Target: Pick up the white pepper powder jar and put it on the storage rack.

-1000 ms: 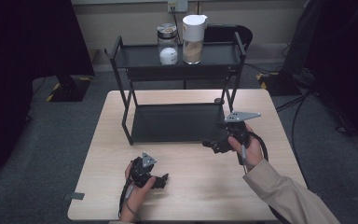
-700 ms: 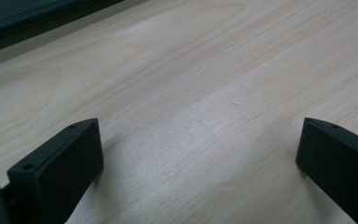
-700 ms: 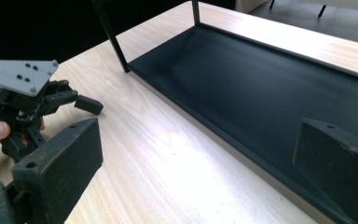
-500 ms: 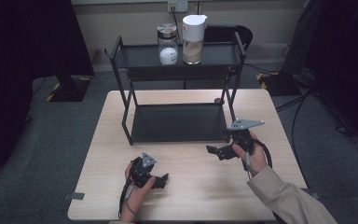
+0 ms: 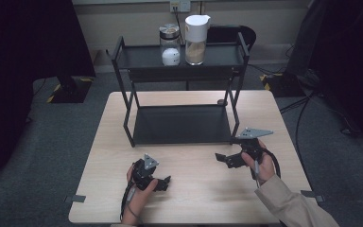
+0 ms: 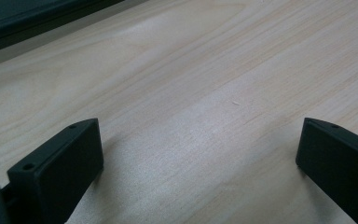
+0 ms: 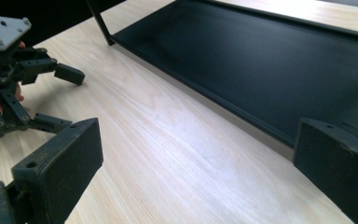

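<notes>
A person sits at a pale wooden desk with a two-jaw gripper in each hand. The left gripper lies low over the near part of the desk, its jaws spread wide apart with nothing but bare wood grain between them; in the left gripper view a dark edge of the rack crosses the far corner beyond the jaws. The right gripper is held just above the desk, its jaws also wide apart and empty, pointing across toward the left gripper. In the right gripper view, the left gripper sits beyond the near jaw, and the rack's lower shelf stretches ahead of and beyond the far jaw, close to it but not touching. The black metal two-tier rack stands on the desk ahead of both grippers. On its upper shelf, well beyond the jaws, stand a glass jar with a lid and, just beside it, a taller white-lidded container holding a tan filling.
</notes>
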{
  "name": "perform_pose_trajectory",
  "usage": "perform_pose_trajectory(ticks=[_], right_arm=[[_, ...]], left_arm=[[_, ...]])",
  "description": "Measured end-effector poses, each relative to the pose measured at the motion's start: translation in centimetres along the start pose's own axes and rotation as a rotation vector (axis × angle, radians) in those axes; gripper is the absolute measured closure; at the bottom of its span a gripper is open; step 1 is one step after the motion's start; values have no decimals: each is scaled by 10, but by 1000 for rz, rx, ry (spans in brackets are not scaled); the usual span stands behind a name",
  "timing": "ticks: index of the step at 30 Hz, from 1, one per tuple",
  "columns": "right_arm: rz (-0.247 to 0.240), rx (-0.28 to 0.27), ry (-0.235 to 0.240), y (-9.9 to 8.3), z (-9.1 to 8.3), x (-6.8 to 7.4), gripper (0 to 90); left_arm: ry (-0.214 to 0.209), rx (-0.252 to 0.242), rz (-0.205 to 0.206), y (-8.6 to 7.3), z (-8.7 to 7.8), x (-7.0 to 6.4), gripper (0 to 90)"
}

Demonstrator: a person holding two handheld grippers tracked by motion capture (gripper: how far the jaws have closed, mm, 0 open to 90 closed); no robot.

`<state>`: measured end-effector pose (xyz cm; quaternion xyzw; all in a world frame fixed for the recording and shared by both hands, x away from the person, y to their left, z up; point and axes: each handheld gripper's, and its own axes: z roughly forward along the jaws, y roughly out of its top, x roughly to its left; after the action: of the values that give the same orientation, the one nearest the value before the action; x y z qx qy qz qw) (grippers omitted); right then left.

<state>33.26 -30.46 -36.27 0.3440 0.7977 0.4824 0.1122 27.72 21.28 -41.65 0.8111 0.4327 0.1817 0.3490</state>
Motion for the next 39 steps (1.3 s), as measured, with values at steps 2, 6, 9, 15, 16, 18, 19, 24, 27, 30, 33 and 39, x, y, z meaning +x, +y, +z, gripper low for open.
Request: perform_pose_trajectory(ticks=[2,6,9,15,16,18,19,24,27,30,33,39], right_arm=[[-2,3,-7,-3,0,0,7],[1,6,-15,-11,-2,-2,7],[6,14,-19,-17,-3,-4,7],[14,26,-29,-28,-6,-8,7],[16,28,-28,-30,-7,-9,7],[18,35,-37,-33,-7,-9,8],[18,39,-40,-35,-8,-9,7],[24,48,-50,-44,-9,-11,7],[25,55,-57,-47,-9,-12,9],[24,58,-60,-50,-9,-12,11],[19,65,-67,-52,-9,-12,11],[11,76,-71,-57,-9,-12,11]], left_arm=[[0,0,0,0,0,0,1],[0,0,0,0,0,0,1],[0,0,0,0,0,0,1],[0,0,0,0,0,0,1],[0,0,0,0,0,0,1],[0,0,0,0,0,0,1],[0,0,0,0,0,0,1],[0,0,0,0,0,0,1],[0,0,0,0,0,0,1],[0,0,0,0,0,0,1],[0,0,0,0,0,0,1],[0,0,0,0,0,0,1]])
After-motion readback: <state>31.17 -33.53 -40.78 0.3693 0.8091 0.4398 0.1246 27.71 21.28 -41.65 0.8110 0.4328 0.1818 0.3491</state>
